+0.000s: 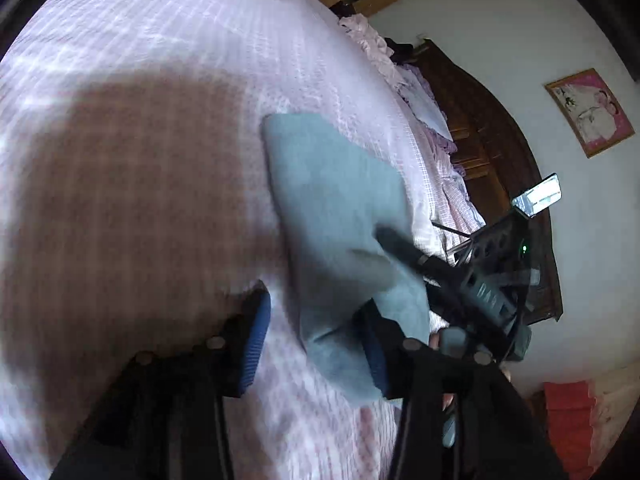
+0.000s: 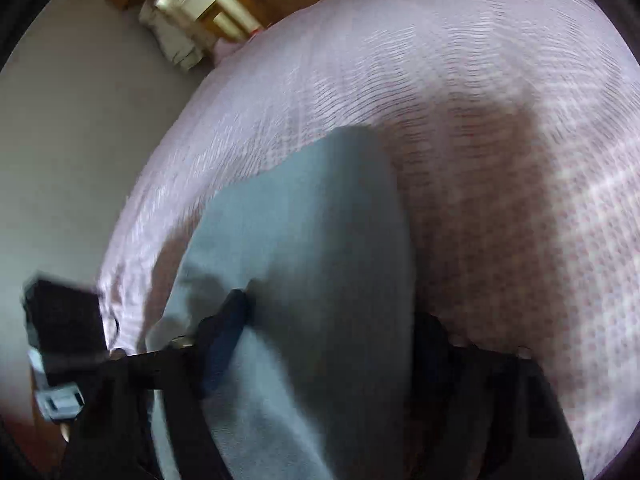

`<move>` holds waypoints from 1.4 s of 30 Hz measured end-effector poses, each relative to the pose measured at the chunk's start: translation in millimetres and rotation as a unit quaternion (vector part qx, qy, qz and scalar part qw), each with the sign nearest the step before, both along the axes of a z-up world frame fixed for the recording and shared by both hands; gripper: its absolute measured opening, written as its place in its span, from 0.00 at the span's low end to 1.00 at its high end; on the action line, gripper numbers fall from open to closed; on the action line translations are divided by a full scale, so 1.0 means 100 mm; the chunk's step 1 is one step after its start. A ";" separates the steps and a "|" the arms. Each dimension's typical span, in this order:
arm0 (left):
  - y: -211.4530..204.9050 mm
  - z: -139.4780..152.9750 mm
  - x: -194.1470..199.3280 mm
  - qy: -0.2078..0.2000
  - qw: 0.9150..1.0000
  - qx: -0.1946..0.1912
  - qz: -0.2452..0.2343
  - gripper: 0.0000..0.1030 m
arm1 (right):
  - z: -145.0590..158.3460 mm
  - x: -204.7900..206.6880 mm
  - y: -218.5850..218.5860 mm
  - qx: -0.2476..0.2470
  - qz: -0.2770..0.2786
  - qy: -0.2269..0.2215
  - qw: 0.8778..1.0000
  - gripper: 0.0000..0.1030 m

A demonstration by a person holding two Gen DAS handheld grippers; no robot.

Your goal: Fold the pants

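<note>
Left gripper (image 1: 316, 344) blue pads part-open, nothing visibly pinched; blue-grey soft cloth pants (image 1: 340, 216) run lengthwise away on pink checked bedsheet (image 1: 160, 40). Right gripper (image 2: 332, 344) straddles them, grip unclear.

Loads of open room on the pink-and-white checked bedspread (image 1: 168, 80) left of the folded blue-grey fabric pants (image 1: 336, 208), just flat cover in shadow. Right side is tighter: the other black handheld gripper (image 1: 394, 242) pokes in over the cloth, and the dark carved wooden headboard (image 1: 480, 152) (ruffled pillows piled against it) walls off that edge.
</note>
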State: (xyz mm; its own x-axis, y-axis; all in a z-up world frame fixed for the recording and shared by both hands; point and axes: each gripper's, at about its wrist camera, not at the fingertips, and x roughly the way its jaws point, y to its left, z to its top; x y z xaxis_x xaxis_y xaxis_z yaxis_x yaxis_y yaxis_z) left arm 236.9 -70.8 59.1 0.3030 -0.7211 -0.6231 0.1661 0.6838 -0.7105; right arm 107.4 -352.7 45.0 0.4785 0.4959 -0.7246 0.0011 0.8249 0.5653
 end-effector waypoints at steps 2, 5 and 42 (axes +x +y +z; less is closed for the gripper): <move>-0.13 0.02 0.10 -0.016 1.000 -0.007 0.002 0.31 | 0.04 0.00 -0.06 0.019 -0.003 -0.012 1.000 0.26; -0.29 0.20 0.13 -0.066 0.997 0.016 -0.019 0.23 | 0.24 -0.09 -0.15 0.028 -0.008 -0.071 0.997 0.24; -0.55 0.80 0.26 -0.228 0.960 0.161 0.021 0.00 | 0.80 0.04 -0.10 -0.168 0.002 -0.147 0.975 0.44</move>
